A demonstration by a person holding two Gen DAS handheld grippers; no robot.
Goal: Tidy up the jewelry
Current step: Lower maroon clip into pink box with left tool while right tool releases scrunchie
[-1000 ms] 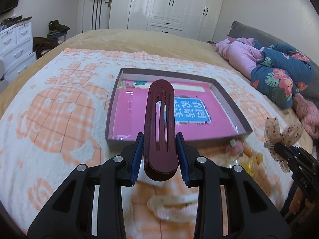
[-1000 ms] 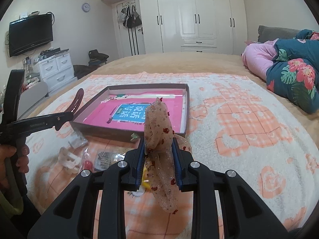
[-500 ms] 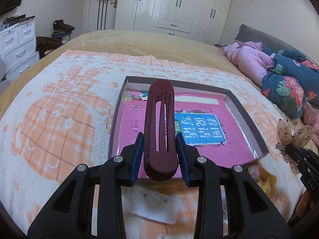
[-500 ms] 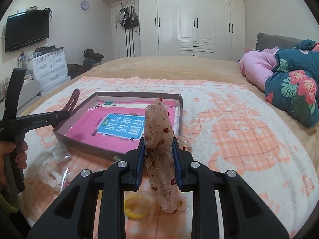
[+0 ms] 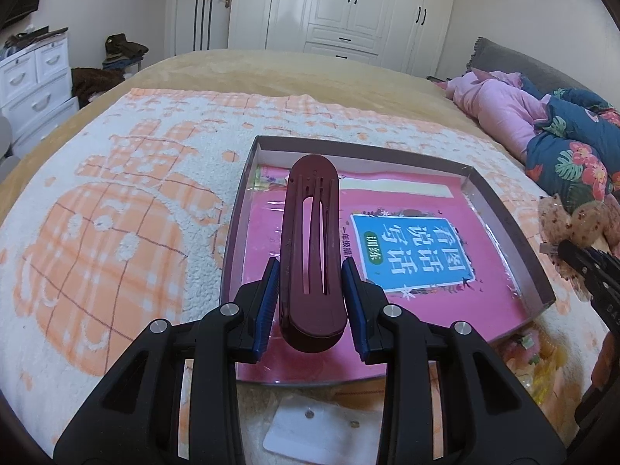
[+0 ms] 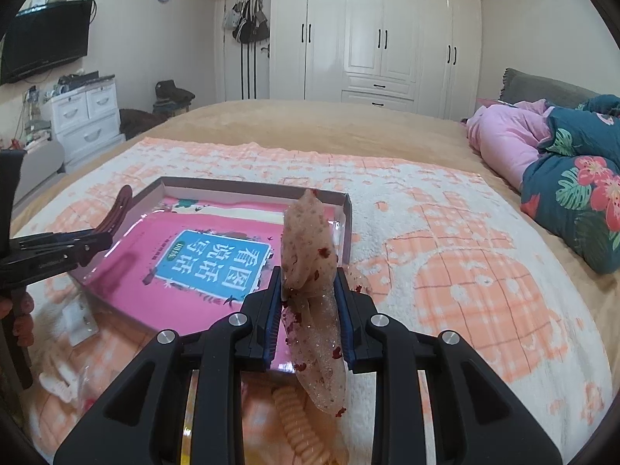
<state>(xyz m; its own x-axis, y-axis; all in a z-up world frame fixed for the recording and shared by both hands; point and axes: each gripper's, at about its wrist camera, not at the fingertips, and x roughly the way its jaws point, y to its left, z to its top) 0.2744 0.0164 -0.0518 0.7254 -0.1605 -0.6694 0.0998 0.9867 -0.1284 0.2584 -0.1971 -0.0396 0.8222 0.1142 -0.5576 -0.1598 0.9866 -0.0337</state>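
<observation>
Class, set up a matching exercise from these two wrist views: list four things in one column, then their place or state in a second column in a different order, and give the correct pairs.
Things
1. dark red plastic hair clip
2. sheer beige fabric bow with red specks
3. pink book with a blue label
4. coiled orange hair tie

Places or states
A. lying flat inside the shallow cardboard box
B. clamped in the left gripper
C. lying on the blanket under the right gripper
D. clamped in the right gripper

Pairs: 1-B, 2-D, 3-A, 4-C
</observation>
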